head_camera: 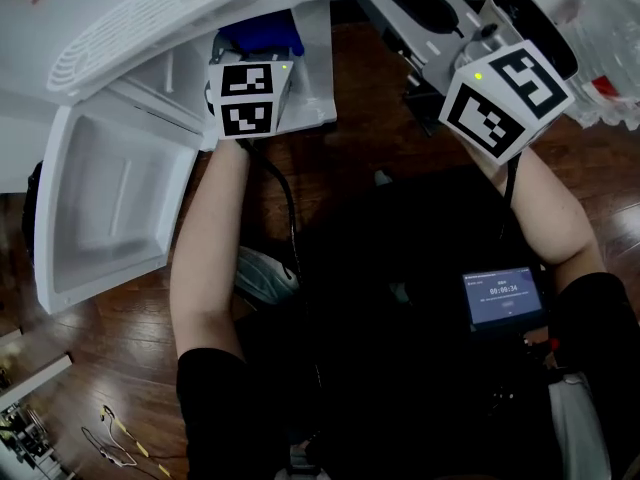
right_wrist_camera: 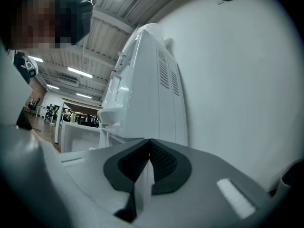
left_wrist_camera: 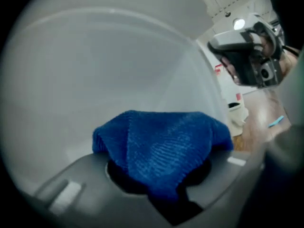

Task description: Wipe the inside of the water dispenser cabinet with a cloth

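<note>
Wiping looks under way rather than finished, as far as these views let you judge. Your left hand-held gripper (left_wrist_camera: 159, 183) has its jaws pinched nearly together on the blue cloth (left_wrist_camera: 156, 146), which bunches out ahead of the pads. It sits at the mouth of the water dispenser cabinet (head_camera: 165, 78), with the pale inner wall (left_wrist_camera: 95, 70) filling the left gripper view behind it. Whether the cloth actually presses on that wall cannot be told from here.

What is done: the cabinet door (head_camera: 110, 208) hangs wide open to the left of the cabinet, the cloth is in your grip, and it has been brought to the opening. What is left is harder to call (white plastic shows no streaks, damp or dirt either way). No panel can be counted as clean, so treat the back, sides and bottom as all owed a pass.

Your right hand-held gripper (right_wrist_camera: 148, 163) is out to the right of the cabinet, well apart from it. Its jaws are pressed together on nothing, and it faces the side of the water dispenser (right_wrist_camera: 142, 80).
</note>
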{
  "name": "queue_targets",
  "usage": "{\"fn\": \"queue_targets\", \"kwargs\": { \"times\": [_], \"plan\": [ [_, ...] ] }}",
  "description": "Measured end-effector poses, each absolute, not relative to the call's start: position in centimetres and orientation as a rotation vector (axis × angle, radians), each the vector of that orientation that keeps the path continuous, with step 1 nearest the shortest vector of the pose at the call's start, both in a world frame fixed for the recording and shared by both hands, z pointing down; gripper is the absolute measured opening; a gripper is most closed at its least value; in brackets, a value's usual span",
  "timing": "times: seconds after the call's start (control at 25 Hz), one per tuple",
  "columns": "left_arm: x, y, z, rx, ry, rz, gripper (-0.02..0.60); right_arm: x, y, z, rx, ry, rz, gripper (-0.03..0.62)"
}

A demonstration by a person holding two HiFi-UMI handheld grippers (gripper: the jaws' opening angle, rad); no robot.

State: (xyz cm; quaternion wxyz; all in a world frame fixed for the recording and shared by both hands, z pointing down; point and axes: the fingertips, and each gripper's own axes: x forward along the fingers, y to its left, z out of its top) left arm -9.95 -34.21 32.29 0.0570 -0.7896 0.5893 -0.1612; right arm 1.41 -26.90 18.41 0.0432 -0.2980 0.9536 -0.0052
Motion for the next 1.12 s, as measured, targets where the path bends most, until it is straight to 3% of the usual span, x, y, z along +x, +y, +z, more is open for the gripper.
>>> {"fn": "queue_targets", "kwargs": {
  "times": [0.36,0.8,1.12],
  "plan": [
    [-11.9,-40.3,31.6,-2.381,1.888,-0.443,0.117,0.6,-26.6,19.2,-0.854,2.937,-0.075,0.005],
    [-8.7,-31.1,32.2,-2.504,1.89,-0.261,0.109,0.9,-26.7,18.7,-0.851,2.924,-0.077,0.005],
    [-10.4,-36.0,28.4,-2.435,1.928,-0.193,0.109,0.4,-26.7,19.3,-0.84,2.941,-0.09,0.005]
  ]
}}
